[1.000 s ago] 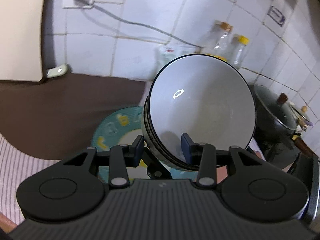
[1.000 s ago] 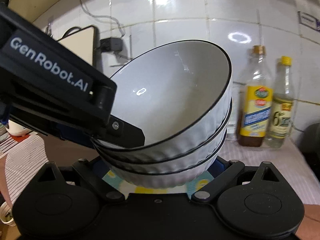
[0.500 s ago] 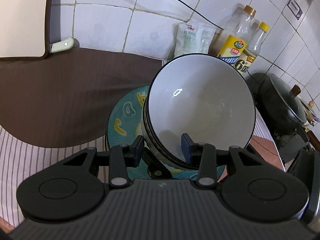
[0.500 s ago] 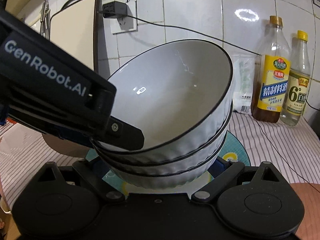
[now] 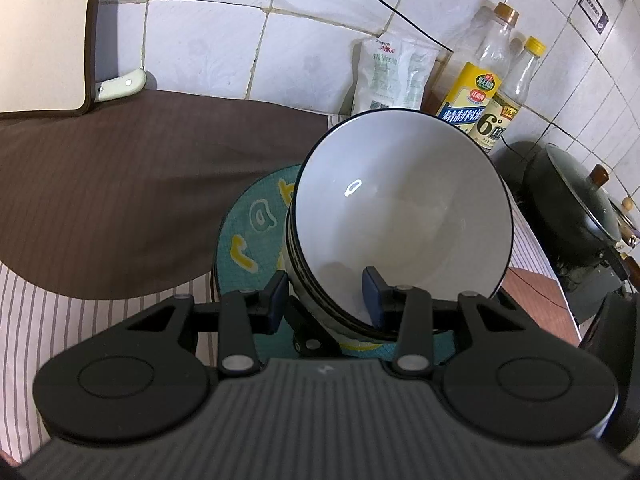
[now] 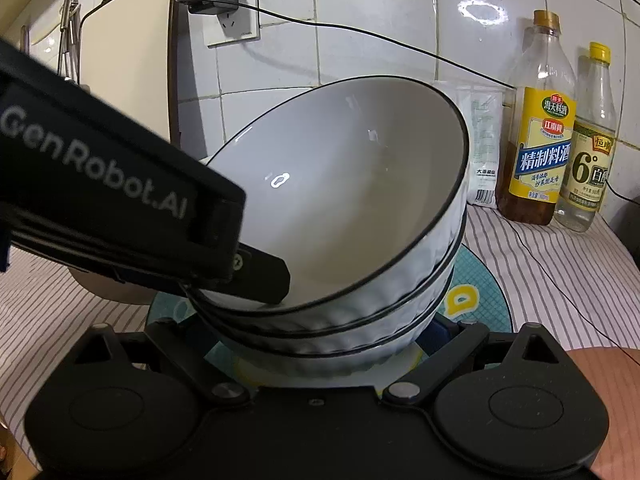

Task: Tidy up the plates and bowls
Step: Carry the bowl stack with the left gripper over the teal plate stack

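A stack of three white bowls [image 5: 404, 224] with black rims is tilted above a teal plate [image 5: 248, 232] with yellow and white letters. My left gripper [image 5: 326, 300] is shut on the near rim of the stack, one pad inside the top bowl and one outside. In the right wrist view the same stack [image 6: 344, 216] fills the middle, over the teal plate [image 6: 480, 292]. My right gripper [image 6: 320, 344] sits low around the base of the stack; its fingertips are hidden behind the bowls. The left gripper's body crosses that view from the left.
Two bottles [image 5: 476, 92] and a white packet [image 5: 392, 76] stand against the tiled wall. A dark pot [image 5: 576, 216] with a lid sits on a stove to the right. A brown cloth [image 5: 120, 184] covers the striped counter at left. A cutting board [image 6: 124, 68] leans on the wall.
Both grippers have carried the bowl stack down and forward over the teal plate. The bottles and packet have come into fuller view. The grips look the same.
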{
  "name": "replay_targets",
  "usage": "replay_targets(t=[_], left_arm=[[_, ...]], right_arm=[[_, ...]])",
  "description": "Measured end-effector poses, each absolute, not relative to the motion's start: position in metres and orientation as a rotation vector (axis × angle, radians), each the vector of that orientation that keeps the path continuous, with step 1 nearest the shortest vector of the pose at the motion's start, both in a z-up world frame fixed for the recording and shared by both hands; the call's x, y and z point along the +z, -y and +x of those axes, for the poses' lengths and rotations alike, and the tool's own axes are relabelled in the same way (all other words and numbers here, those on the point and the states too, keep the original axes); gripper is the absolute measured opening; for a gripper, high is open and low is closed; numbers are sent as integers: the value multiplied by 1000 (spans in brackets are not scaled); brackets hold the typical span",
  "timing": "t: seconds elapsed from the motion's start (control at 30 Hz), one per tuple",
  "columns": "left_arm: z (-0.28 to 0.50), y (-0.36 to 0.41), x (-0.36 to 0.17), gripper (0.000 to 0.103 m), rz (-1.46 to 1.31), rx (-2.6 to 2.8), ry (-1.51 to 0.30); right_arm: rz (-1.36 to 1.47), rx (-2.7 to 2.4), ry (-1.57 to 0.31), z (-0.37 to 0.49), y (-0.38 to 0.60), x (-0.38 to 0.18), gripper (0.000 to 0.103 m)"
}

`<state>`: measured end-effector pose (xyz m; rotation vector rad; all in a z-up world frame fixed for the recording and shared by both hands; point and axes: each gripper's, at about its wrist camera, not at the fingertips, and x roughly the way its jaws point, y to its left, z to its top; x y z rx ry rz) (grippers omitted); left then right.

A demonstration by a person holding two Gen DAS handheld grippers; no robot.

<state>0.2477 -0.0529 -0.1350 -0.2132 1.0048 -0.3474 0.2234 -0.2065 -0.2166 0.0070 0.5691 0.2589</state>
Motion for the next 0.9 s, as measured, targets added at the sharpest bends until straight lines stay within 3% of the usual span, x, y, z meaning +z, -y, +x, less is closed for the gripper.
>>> replay_targets(t=[0.53, 0.9], left_arm=[[250, 50, -135, 38, -282, -296, -1006], [228, 30, -93, 41, -269, -264, -931]], right_arm=[[10, 223, -669, 224, 206, -204, 99], [27, 209, -705, 197, 208, -177, 99]])
